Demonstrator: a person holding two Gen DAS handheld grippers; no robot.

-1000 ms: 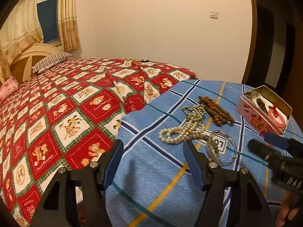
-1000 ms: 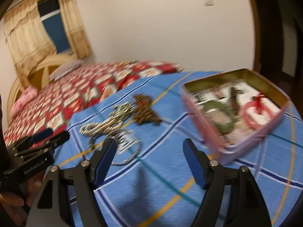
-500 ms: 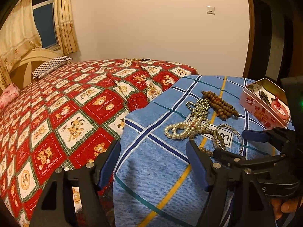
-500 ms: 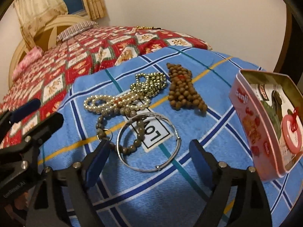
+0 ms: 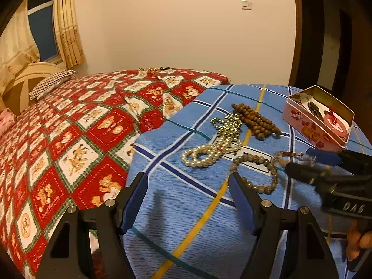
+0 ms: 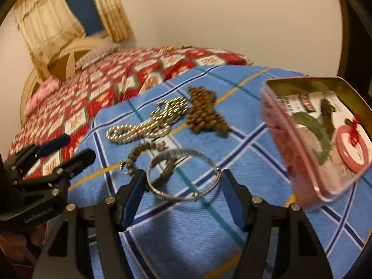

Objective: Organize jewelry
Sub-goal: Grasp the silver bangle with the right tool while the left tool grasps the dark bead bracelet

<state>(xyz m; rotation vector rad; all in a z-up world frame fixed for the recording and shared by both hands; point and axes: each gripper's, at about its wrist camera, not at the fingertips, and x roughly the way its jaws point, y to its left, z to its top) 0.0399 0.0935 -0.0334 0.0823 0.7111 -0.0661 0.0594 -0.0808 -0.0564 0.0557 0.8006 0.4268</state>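
Observation:
On the blue checked cloth (image 5: pixel 186 209) lie a pearl strand (image 5: pixel 209 153), a gold bead chain (image 5: pixel 229 122), brown wooden beads (image 5: pixel 255 121) and a grey stone-bead bracelet (image 5: pixel 258 172). An open pink tin (image 5: pixel 318 118) stands at the right. In the right wrist view a silver bangle (image 6: pixel 183 174) is held between the fingers of my right gripper (image 6: pixel 183 195), lifted off the cloth, beside the pink tin (image 6: pixel 313 134). My left gripper (image 5: pixel 188 202) is open and empty above the cloth's near edge. The right gripper also shows at the right in the left wrist view (image 5: pixel 311 162).
A bed with a red teddy-bear quilt (image 5: pixel 69 134) lies to the left, with a striped pillow (image 5: pixel 51 81) and headboard. A wall and dark doorway (image 5: pixel 325 46) stand behind. The left gripper shows at the left in the right wrist view (image 6: pixel 65 148).
My right gripper has closed in on the silver bangle and raised it off the cloth toward the tin. The left gripper has shifted slightly and stays open.

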